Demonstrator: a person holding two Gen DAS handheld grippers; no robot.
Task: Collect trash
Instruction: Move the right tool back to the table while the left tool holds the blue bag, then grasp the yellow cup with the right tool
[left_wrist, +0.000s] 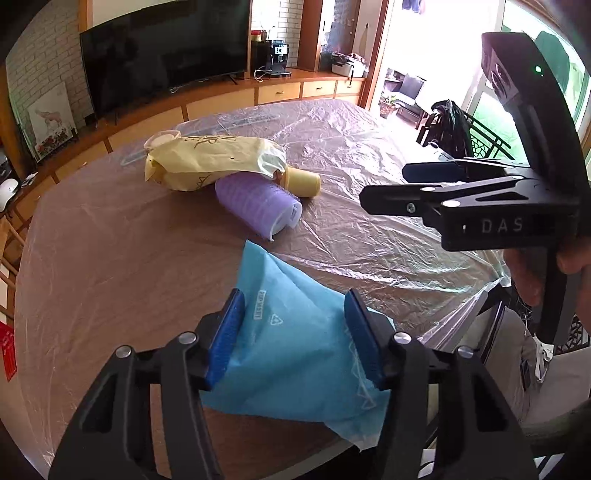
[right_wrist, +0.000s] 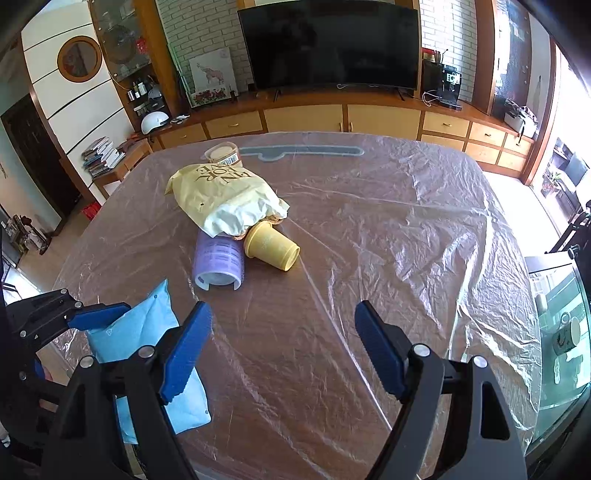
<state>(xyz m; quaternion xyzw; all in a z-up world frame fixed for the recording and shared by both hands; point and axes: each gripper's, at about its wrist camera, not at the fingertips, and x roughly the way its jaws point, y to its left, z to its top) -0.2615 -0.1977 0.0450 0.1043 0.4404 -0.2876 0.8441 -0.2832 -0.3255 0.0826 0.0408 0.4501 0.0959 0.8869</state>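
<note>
At the near edge of the table (right_wrist: 369, 229), under its clear plastic sheet, a light blue bag (left_wrist: 295, 347) lies crumpled, and the left gripper (left_wrist: 293, 339) has its blue pads on either side of it. The bag fills the gap and both pads touch its sides, though I cannot tell how firmly they press. The right gripper (right_wrist: 282, 350) hangs just beside it to the right, over bare sheet, its jaws wide with nothing between them; the blue bag sits at its left finger. Farther in, near the middle of the table, the rest of the trash lies in a heap: a yellow paper bag (right_wrist: 225, 195) resting on a purple tube (right_wrist: 218, 258) and a yellow cup (right_wrist: 271, 247) tipped on its side, well apart from both grippers.
</note>
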